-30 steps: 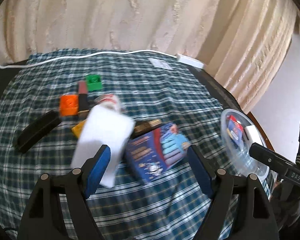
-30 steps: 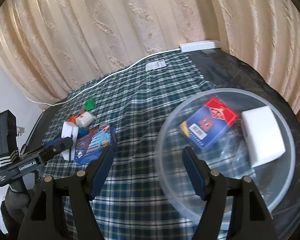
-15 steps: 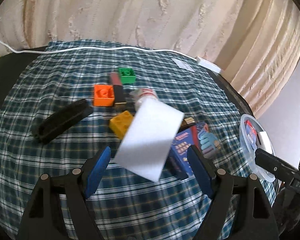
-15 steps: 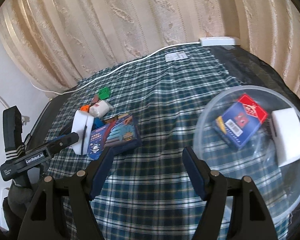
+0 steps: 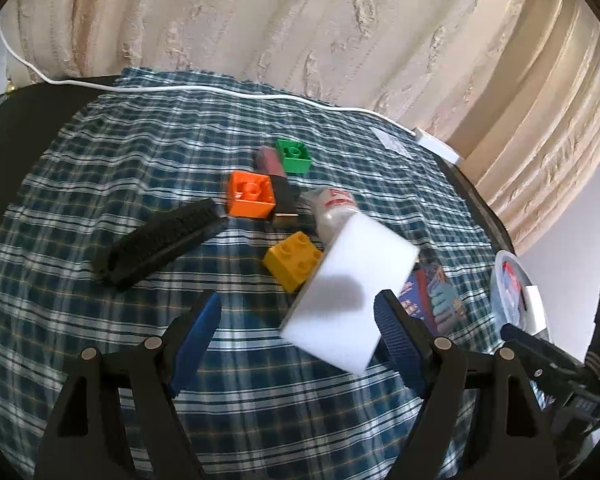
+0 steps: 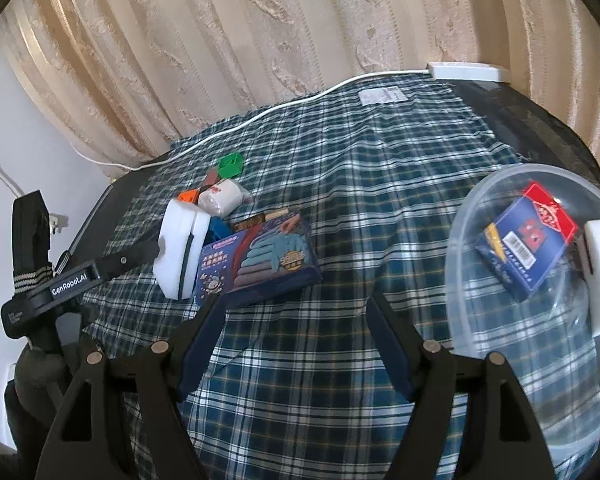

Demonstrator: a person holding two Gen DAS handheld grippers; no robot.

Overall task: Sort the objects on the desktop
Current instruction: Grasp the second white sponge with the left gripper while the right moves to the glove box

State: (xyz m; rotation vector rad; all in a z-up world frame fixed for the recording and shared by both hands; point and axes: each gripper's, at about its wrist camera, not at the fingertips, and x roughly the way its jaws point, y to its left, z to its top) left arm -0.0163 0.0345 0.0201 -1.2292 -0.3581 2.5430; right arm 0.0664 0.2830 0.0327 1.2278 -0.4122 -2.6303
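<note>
Left gripper (image 5: pixel 298 322) tilted down, wide beside white sponge (image 5: pixel 350 292); right gripper (image 6: pixel 296 320) opening, empty.

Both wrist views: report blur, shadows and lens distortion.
Left wrist view: the fisheye bows the curtain folds; the white sponge is soft-edged, with a dark shadow on its face. Right wrist view: same bowing, dark corners; the clear bowl rim looks smeared; soft daylight, no hard glare.

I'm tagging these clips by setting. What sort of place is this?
Probably a room in a home, with a table dressed for a sorting task: cream patterned curtains behind, a plaid tablecloth, and toy bricks such as the orange brick.
</note>
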